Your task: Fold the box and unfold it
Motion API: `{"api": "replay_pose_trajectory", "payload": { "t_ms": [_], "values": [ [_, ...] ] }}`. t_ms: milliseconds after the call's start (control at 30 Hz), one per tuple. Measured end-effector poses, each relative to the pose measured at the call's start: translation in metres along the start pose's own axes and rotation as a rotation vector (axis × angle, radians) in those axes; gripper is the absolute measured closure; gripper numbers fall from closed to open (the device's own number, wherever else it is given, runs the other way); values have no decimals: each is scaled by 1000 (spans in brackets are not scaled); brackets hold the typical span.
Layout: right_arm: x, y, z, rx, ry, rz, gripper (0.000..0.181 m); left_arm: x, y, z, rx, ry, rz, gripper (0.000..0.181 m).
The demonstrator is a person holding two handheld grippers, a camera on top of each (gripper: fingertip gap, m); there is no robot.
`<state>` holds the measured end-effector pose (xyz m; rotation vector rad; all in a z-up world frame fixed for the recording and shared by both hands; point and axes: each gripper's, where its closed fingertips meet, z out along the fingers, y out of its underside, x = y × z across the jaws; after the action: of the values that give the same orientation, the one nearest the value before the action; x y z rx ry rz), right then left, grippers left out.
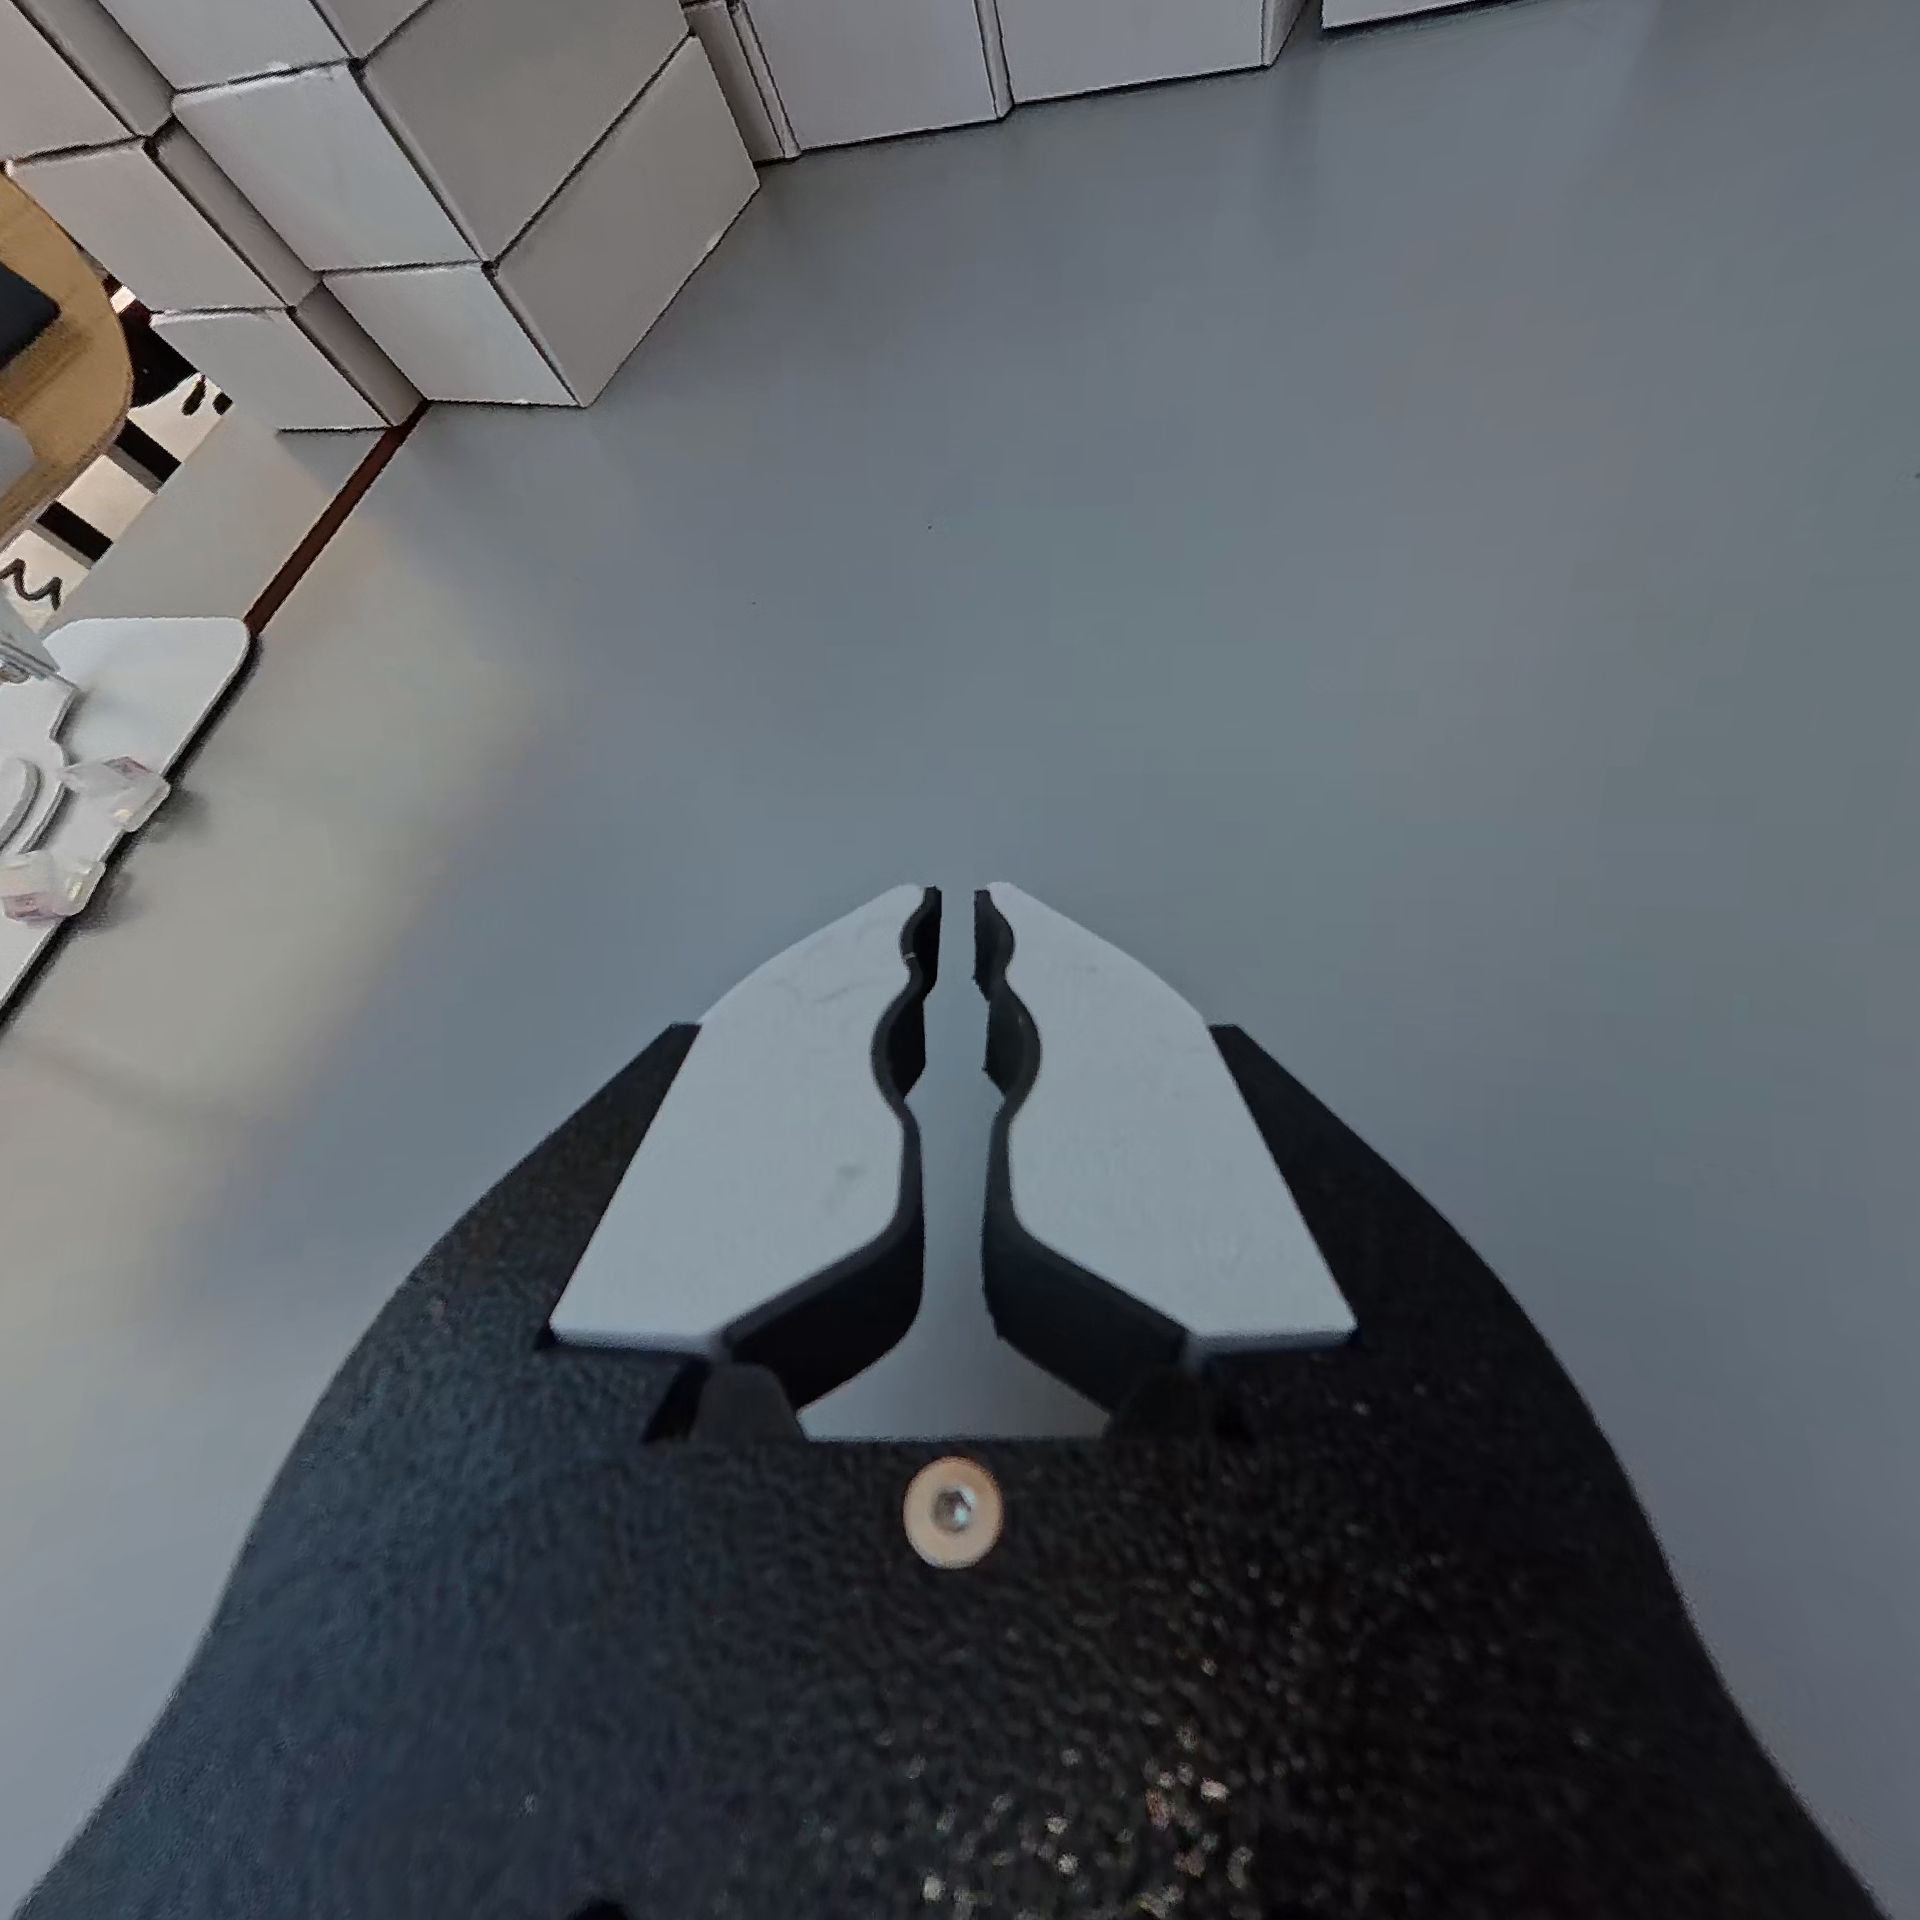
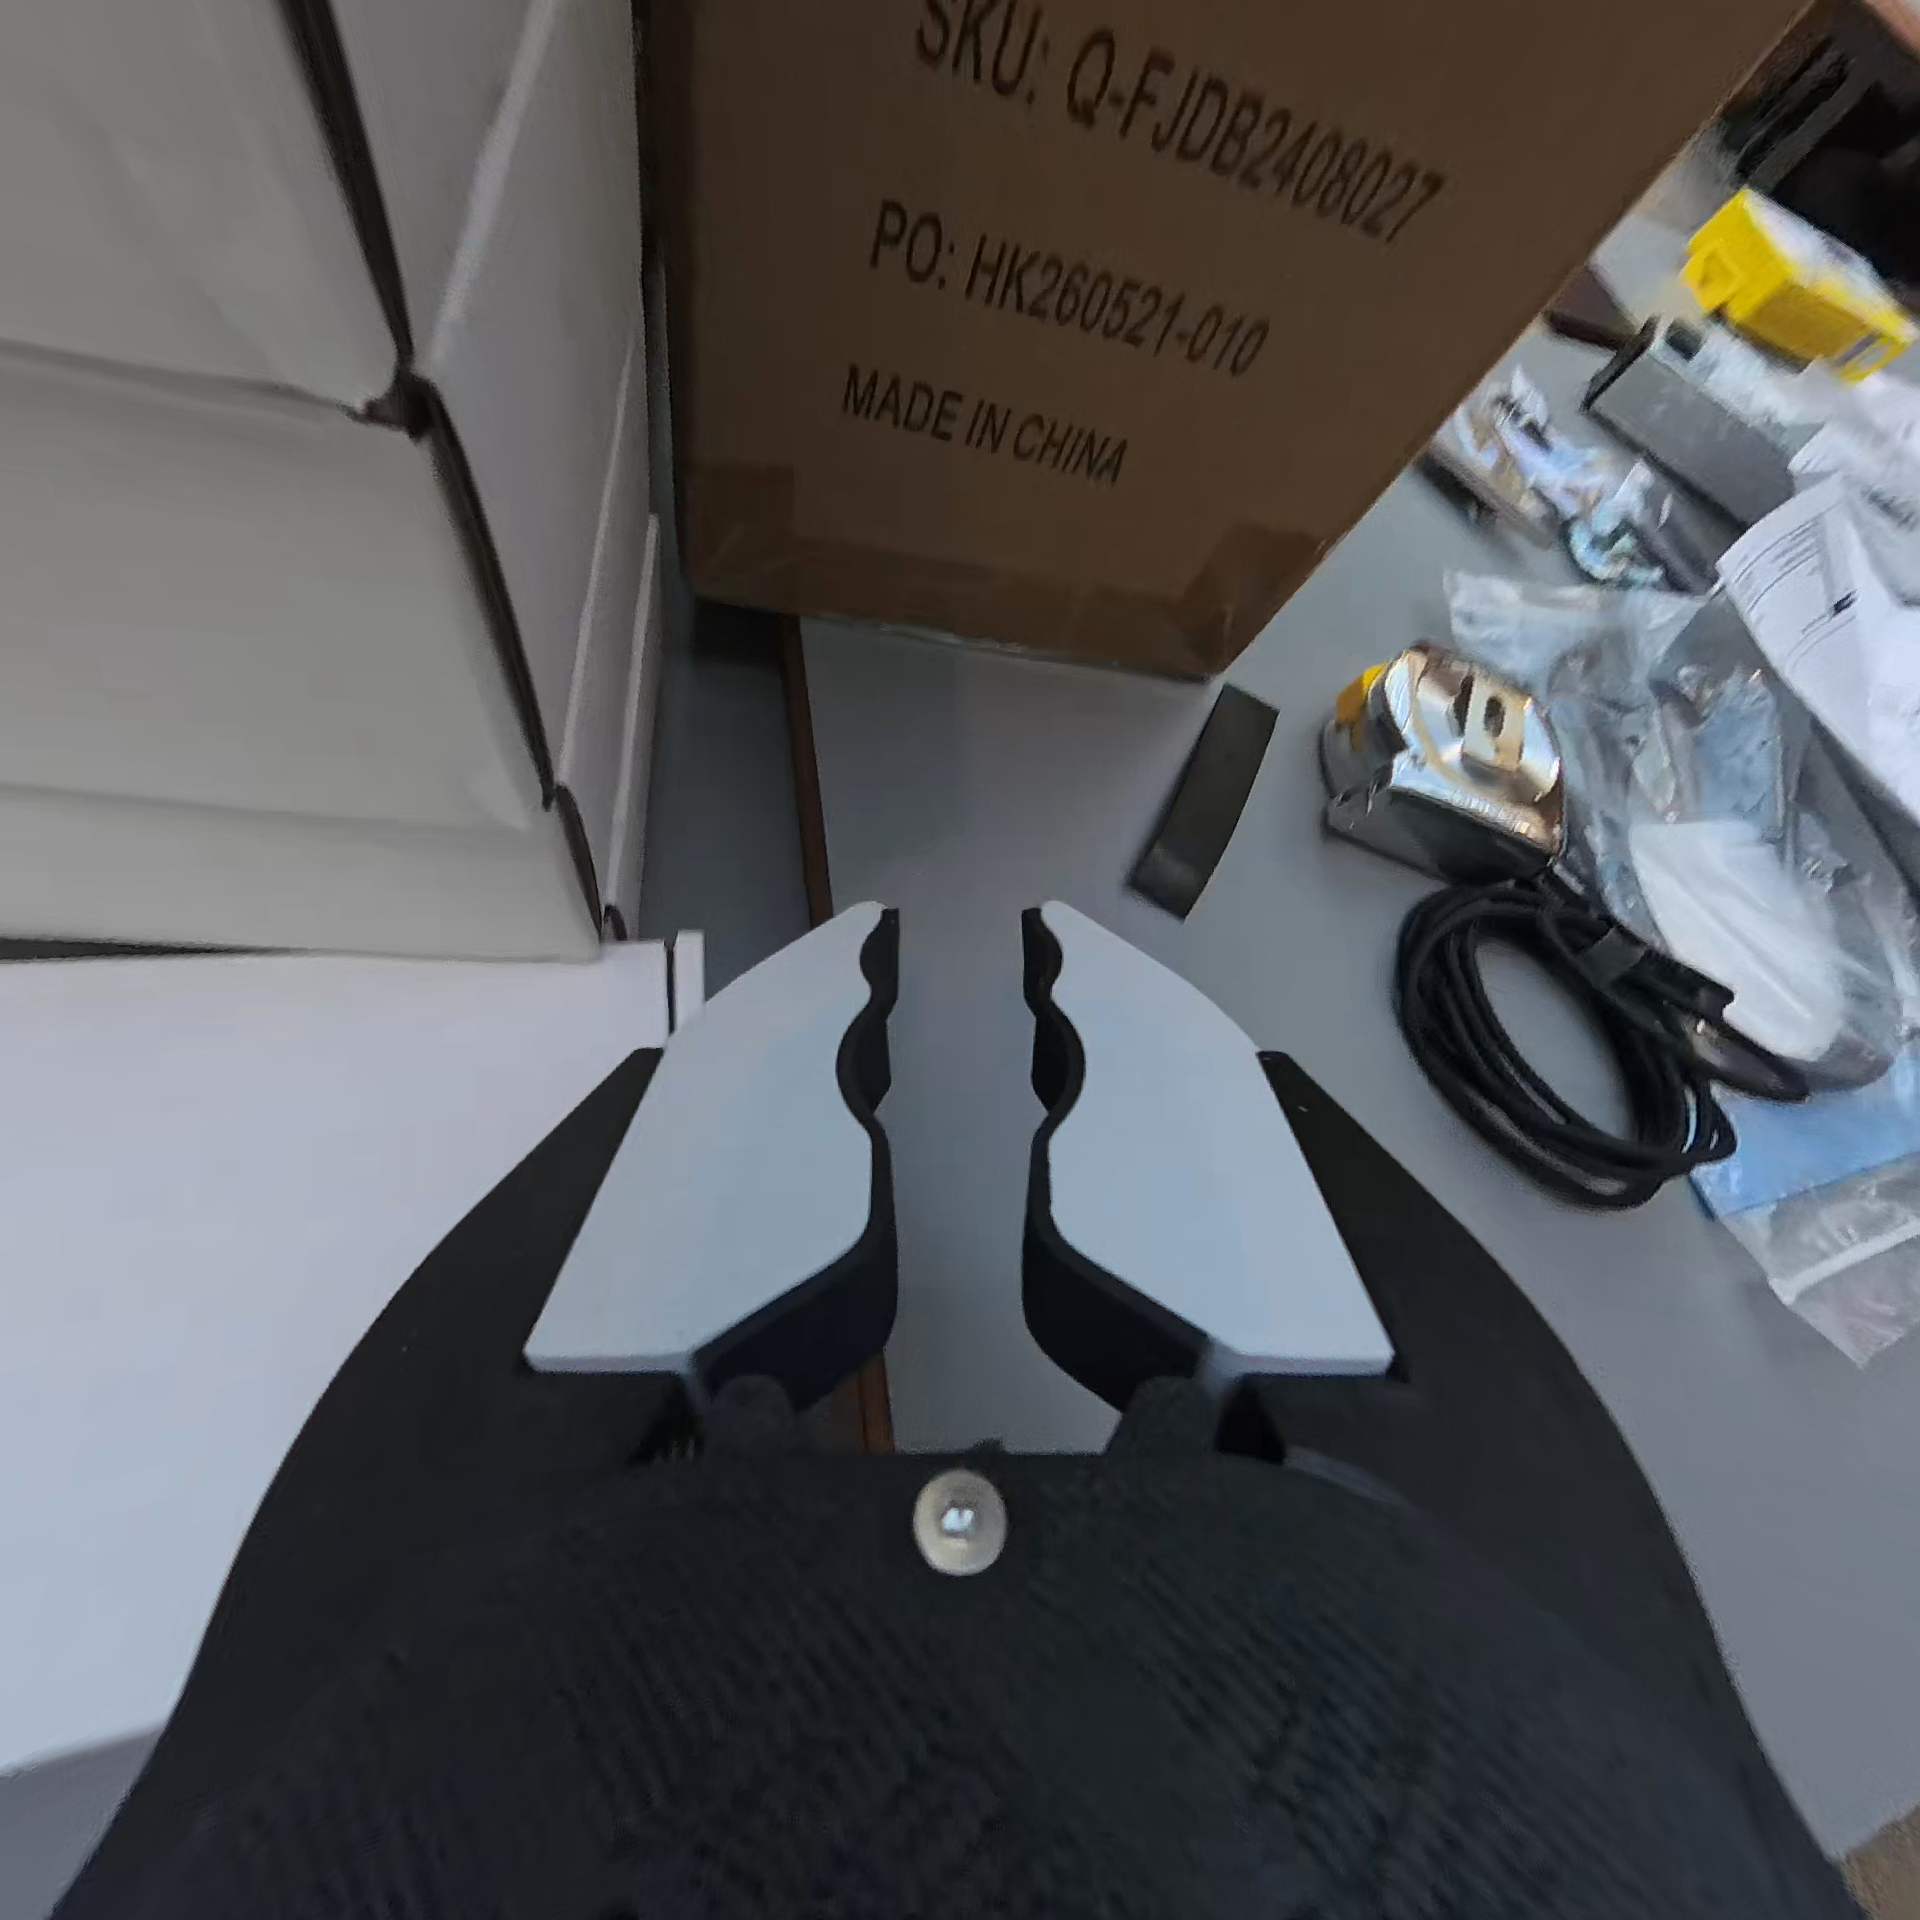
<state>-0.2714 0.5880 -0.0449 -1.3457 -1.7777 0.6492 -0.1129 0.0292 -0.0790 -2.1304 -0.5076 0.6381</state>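
Left wrist view: the left gripper (image 1: pixel 956 904) points forward and down over a bare grey surface (image 1: pixel 1247 623), its fingers (image 1: pixel 790 1122) nearly together with a thin gap, holding nothing. Stacked white boxes (image 1: pixel 457 208) stand well ahead at the left and along the far edge. Right wrist view: the right gripper (image 2: pixel 958 930) hangs level, fingers (image 2: pixel 748 1143) apart and empty. A flat white box (image 2: pixel 312 1143) lies just beside and partly under the left finger, below a white stack (image 2: pixel 260 623). A brown carton (image 2: pixel 1039 312) stands ahead; a black cable coil (image 2: pixel 1538 1039) and plastic bags (image 2: pixel 1714 727) lie to the right.
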Motion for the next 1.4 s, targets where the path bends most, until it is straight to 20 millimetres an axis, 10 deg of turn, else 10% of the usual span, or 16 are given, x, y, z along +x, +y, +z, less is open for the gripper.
{"api": "replay_pose_trajectory", "payload": {
  "t_ms": [33, 267, 400, 533, 633, 933, 1400],
  "values": [
    [-3, 12, -8, -67, -18, 15, 151, 0, -4, 4, -4, 5, 6, 175],
    [-34, 73, -90, -113, -55, -16, 144, 1, -16, 20, -44, 4, 59, 174],
    [-20, 84, -122, -142, 84, -8, 132, 6, -15, 29, -50, 36, 53, 174],
    [-63, 102, -148, -191, -59, 15, 130, 11, -17, 35, -34, 47, 44, 174],
    [-87, 102, -129, -158, -196, 26, 131, 15, -20, 35, -14, 55, 35, 174],
    [-74, 84, -67, -113, -260, -30, 136, 26, -24, 30, 29, 87, 50, 174],
    [-63, 88, -61, -90, -57, 86, 121, 38, -18, 16, 77, 110, 1, 174]
  ]
}}
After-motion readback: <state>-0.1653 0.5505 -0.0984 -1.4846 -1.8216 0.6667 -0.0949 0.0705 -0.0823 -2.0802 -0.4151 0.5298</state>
